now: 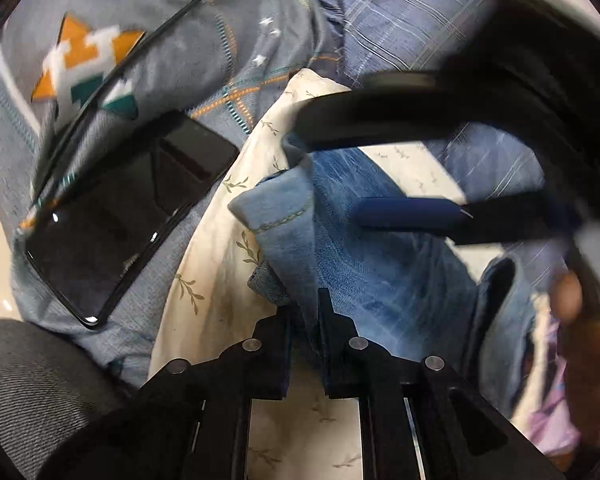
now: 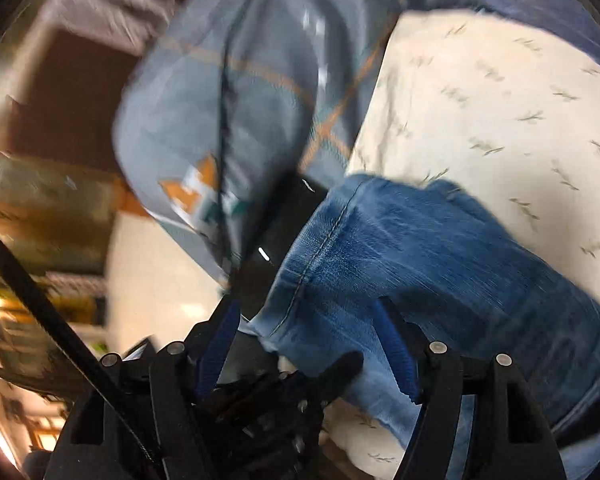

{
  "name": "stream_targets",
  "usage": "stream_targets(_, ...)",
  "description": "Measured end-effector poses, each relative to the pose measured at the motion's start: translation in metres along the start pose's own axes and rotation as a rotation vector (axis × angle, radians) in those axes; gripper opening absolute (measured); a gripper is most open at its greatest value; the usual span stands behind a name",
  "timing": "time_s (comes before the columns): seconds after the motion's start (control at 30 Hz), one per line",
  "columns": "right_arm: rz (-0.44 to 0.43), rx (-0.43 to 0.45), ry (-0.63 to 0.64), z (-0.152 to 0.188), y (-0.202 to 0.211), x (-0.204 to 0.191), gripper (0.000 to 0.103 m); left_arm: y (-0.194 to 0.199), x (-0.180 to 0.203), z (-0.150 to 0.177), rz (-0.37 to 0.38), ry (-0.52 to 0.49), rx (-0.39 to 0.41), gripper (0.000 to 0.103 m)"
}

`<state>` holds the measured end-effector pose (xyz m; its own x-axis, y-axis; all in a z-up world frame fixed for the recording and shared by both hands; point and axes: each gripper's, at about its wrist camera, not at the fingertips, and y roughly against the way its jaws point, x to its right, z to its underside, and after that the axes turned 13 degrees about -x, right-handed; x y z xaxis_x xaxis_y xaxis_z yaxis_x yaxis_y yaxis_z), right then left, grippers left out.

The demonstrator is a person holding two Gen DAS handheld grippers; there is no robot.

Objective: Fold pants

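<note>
The blue denim pants (image 1: 364, 248) lie on a cream leaf-print sheet (image 1: 216, 280). My left gripper (image 1: 305, 320) is shut on a fold of the pants near a hemmed leg end (image 1: 268, 208). In the left wrist view my right gripper (image 1: 384, 168) comes in from the right with its fingers spread, one blue-padded finger (image 1: 404, 212) over the denim. In the right wrist view my right gripper (image 2: 306, 320) is open, its jaws either side of the hemmed leg end (image 2: 340, 256), holding nothing. The left gripper's black body (image 2: 268, 396) shows between them.
A black phone (image 1: 128, 216) lies on a grey-blue patterned pillow (image 1: 148, 44) at the left, with a black cable (image 1: 140, 60) across it. A striped blue cloth (image 1: 412, 16) lies at the back. A hand (image 1: 588, 344) is at the right edge. The right wrist view is blurred.
</note>
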<state>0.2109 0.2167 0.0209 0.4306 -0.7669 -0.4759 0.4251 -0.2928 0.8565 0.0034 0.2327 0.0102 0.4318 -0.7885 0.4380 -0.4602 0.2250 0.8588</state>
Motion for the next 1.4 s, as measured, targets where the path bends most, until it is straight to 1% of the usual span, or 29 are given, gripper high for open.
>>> stream_targets(0.07,0.042,-0.069,-0.012,-0.015,-0.017,-0.001,0.070,0.003,0.016,0.006,-0.093,-0.083,0.034,0.009)
stream_targets(0.1,0.050,-0.088,-0.021,-0.019,-0.021,0.001,0.070,0.003,0.028,0.011,-0.148,-0.138,0.053,0.008)
stream_targets(0.13,0.060,-0.116,-0.022,-0.021,-0.026,0.003,0.070,0.002,0.037,0.015,-0.181,-0.175,0.067,0.008)
stream_targets(0.23,0.068,-0.159,0.016,-0.013,-0.027,0.010,0.067,0.002,0.067,0.031,-0.279,-0.323,0.127,0.007)
stream_targets(0.27,0.077,-0.162,0.022,-0.009,-0.025,0.012,0.060,0.002,0.073,0.035,-0.294,-0.350,0.137,0.007)
stream_targets(0.3,0.089,-0.166,0.020,-0.003,-0.023,0.017,0.057,0.002,0.082,0.042,-0.312,-0.395,0.150,0.007)
stream_targets(0.33,0.095,-0.171,0.013,0.002,-0.022,0.022,0.050,0.002,0.086,0.047,-0.320,-0.423,0.155,0.007)
stream_targets(0.37,0.107,-0.170,0.009,0.006,-0.020,0.026,0.037,0.004,0.090,0.051,-0.324,-0.458,0.154,0.006)
stream_targets(0.43,0.111,-0.143,-0.010,0.013,-0.011,0.031,0.022,0.004,0.100,0.059,-0.354,-0.507,0.176,0.006)
stream_targets(0.47,0.110,-0.125,-0.008,0.018,-0.005,0.034,0.017,0.007,0.104,0.064,-0.363,-0.530,0.201,0.006)
stream_targets(0.53,0.101,-0.075,0.005,0.028,0.009,0.034,0.014,0.016,0.108,0.071,-0.334,-0.554,0.234,0.006)
stream_targets(0.6,0.087,0.004,0.021,0.047,0.028,0.034,0.013,0.028,0.108,0.078,-0.284,-0.567,0.273,0.006)
stream_targets(0.63,0.074,0.047,0.028,0.055,0.038,0.034,0.012,0.038,0.110,0.083,-0.247,-0.578,0.304,0.006)
stream_targets(0.67,0.049,0.105,0.038,0.067,0.051,0.034,0.012,0.052,0.108,0.089,-0.190,-0.592,0.340,0.007)
stream_targets(0.73,-0.019,0.243,0.044,0.103,0.082,0.041,0.012,0.074,0.110,0.101,-0.054,-0.630,0.396,0.007)
stream_targets(0.77,-0.067,0.323,0.039,0.127,0.097,0.047,0.012,0.086,0.112,0.106,0.015,-0.652,0.417,0.008)
stream_targets(0.8,-0.103,0.396,0.031,0.151,0.110,0.055,0.012,0.095,0.119,0.112,0.072,-0.682,0.422,0.008)
stream_targets(0.87,-0.139,0.511,0.009,0.193,0.131,0.070,0.012,0.105,0.136,0.124,0.155,-0.737,0.389,0.008)
stream_targets(0.9,-0.159,0.589,-0.014,0.224,0.142,0.085,0.012,0.105,0.151,0.134,0.175,-0.771,0.369,0.008)
stream_targets(0.97,-0.200,0.689,-0.070,0.266,0.147,0.110,0.012,0.097,0.175,0.154,0.177,-0.836,0.334,0.008)
stream_targets(1.03,-0.241,0.754,-0.140,0.297,0.145,0.143,0.012,0.076,0.198,0.178,0.156,-0.904,0.283,0.008)
stream_targets(1.07,-0.241,0.778,-0.177,0.312,0.137,0.161,0.013,0.067,0.203,0.183,0.146,-0.923,0.255,0.009)
stream_targets(1.13,-0.284,0.780,-0.247,0.327,0.112,0.200,0.013,0.034,0.208,0.198,0.125,-0.962,0.163,0.009)
stream_targets(1.2,-0.334,0.767,-0.316,0.334,0.083,0.234,0.015,0.016,0.207,0.209,0.109,-0.977,0.101,0.010)
stream_targets(1.23,-0.377,0.768,-0.340,0.339,0.069,0.248,0.017,0.009,0.203,0.214,0.099,-0.978,0.071,0.010)
stream_targets(1.3,-0.450,0.773,-0.363,0.347,0.054,0.256,0.017,0.013,0.198,0.217,0.109,-0.979,0.079,0.010)
stream_targets(1.33,-0.442,0.767,-0.353,0.347,0.057,0.252,0.022,0.020,0.196,0.219,0.117,-0.976,0.093,0.010)
stream_targets(1.37,-0.387,0.760,-0.331,0.345,0.067,0.246,0.034,0.024,0.193,0.215,0.126,-0.967,0.099,0.010)
stream_targets(1.4,-0.334,0.772,-0.314,0.348,0.074,0.240,0.043,0.028,0.191,0.214,0.140,-0.955,0.095,0.010)
